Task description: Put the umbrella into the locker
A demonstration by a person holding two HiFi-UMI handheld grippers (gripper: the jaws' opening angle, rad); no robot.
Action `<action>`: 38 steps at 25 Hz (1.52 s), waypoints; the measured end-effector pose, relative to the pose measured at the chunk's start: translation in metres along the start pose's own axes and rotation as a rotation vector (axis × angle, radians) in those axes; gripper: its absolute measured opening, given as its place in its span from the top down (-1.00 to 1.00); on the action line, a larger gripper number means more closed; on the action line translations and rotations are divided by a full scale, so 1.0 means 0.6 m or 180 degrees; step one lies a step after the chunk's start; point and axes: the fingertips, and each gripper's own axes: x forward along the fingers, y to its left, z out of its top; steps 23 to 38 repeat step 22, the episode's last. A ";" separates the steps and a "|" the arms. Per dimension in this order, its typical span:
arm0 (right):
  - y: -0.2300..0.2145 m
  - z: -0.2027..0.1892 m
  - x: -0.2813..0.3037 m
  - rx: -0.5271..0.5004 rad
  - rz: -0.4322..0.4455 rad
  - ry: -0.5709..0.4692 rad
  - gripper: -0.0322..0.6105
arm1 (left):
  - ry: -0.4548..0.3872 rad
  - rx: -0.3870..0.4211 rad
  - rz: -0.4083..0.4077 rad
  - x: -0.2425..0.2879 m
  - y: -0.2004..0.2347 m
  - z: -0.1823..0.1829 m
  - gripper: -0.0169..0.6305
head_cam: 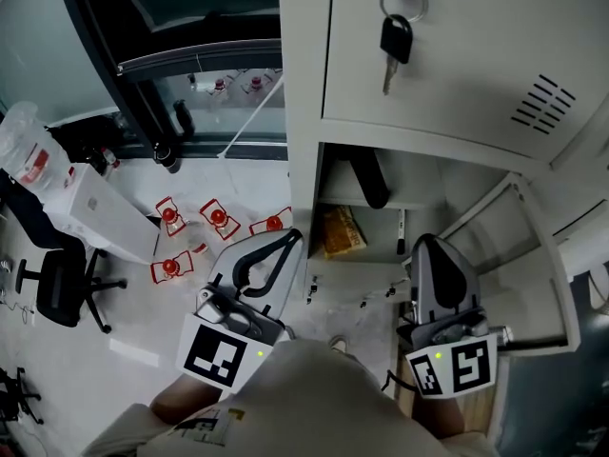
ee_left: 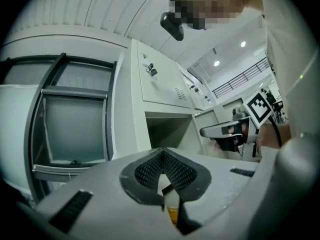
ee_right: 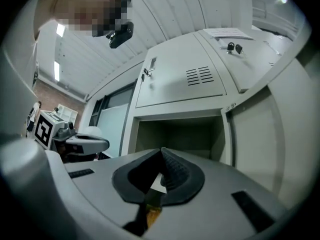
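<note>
Inside the open locker [head_cam: 303, 160], on its shelf, lies the black umbrella [head_cam: 367, 179], with a yellow packet [head_cam: 341, 230] below it, its print too small to read. Left gripper [head_cam: 285, 242] and right gripper [head_cam: 428, 248] hover before the opening, each with jaws closed together on nothing.

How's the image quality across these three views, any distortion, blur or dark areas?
Head view: sharp and evenly lit, the open locker shadowed inside. Left gripper view: heavy fisheye bending, black corners, bright ceiling lights, left tongs soft up close. Right gripper view: same fisheye and black corners, right tongs blurry.
</note>
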 end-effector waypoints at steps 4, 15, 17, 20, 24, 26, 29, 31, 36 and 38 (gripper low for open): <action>0.019 -0.018 0.005 0.0050 0.0112 0.0090 0.87 | 0.0077 -0.0007 0.0017 -0.006 0.001 -0.013 0.92; 0.040 -0.025 0.023 0.0024 0.0223 0.0138 0.87 | 0.0095 -0.0056 0.0076 -0.014 0.020 -0.022 0.92; 0.045 -0.025 0.025 0.0013 0.0249 0.0143 0.87 | 0.0097 -0.0078 0.0090 -0.015 0.023 -0.023 0.92; 0.048 -0.025 0.028 0.0023 0.0255 0.0138 0.87 | 0.0095 -0.0080 0.0085 -0.015 0.025 -0.024 0.92; 0.050 -0.025 0.028 0.0030 0.0253 0.0136 0.87 | 0.0092 -0.0069 0.0073 -0.015 0.026 -0.024 0.92; 0.050 -0.025 0.028 0.0030 0.0253 0.0136 0.87 | 0.0092 -0.0069 0.0073 -0.015 0.026 -0.024 0.92; 0.050 -0.025 0.028 0.0030 0.0253 0.0136 0.87 | 0.0092 -0.0069 0.0073 -0.015 0.026 -0.024 0.92; 0.050 -0.025 0.028 0.0030 0.0253 0.0136 0.87 | 0.0092 -0.0069 0.0073 -0.015 0.026 -0.024 0.92; 0.050 -0.025 0.028 0.0030 0.0253 0.0136 0.87 | 0.0092 -0.0069 0.0073 -0.015 0.026 -0.024 0.92; 0.050 -0.025 0.028 0.0030 0.0253 0.0136 0.87 | 0.0092 -0.0069 0.0073 -0.015 0.026 -0.024 0.92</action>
